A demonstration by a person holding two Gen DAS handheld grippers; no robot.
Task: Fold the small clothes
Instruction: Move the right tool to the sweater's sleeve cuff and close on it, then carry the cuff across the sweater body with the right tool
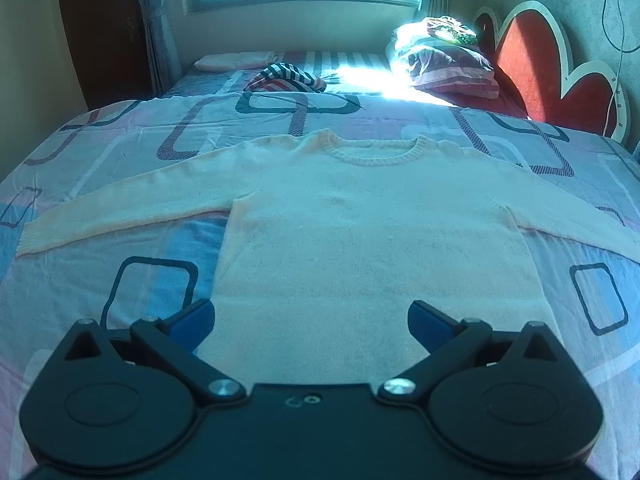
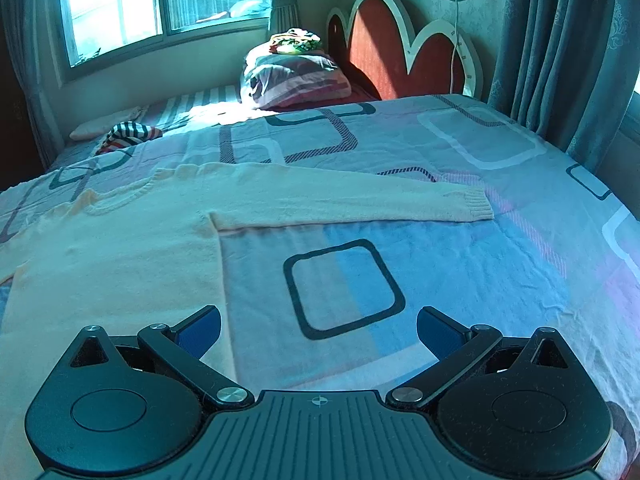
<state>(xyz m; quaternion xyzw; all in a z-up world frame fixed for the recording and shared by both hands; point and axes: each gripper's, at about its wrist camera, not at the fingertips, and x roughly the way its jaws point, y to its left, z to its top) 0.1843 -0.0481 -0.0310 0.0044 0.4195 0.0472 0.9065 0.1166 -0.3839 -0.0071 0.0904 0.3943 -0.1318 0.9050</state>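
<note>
A small cream knitted sweater lies flat and face up on the bed, collar away from me, both sleeves spread sideways. My left gripper is open above the sweater's lower hem, with nothing between its blue pads. In the right wrist view the sweater fills the left side, and its right sleeve stretches toward the middle, ending in a ribbed cuff. My right gripper is open over bare sheet beside the sweater's right edge; its left pad is over that edge.
The bed sheet is patterned with rounded squares. A striped garment and a pale folded cloth lie far back. Pillows with clothes on top sit by the red headboard. Curtains hang at the right.
</note>
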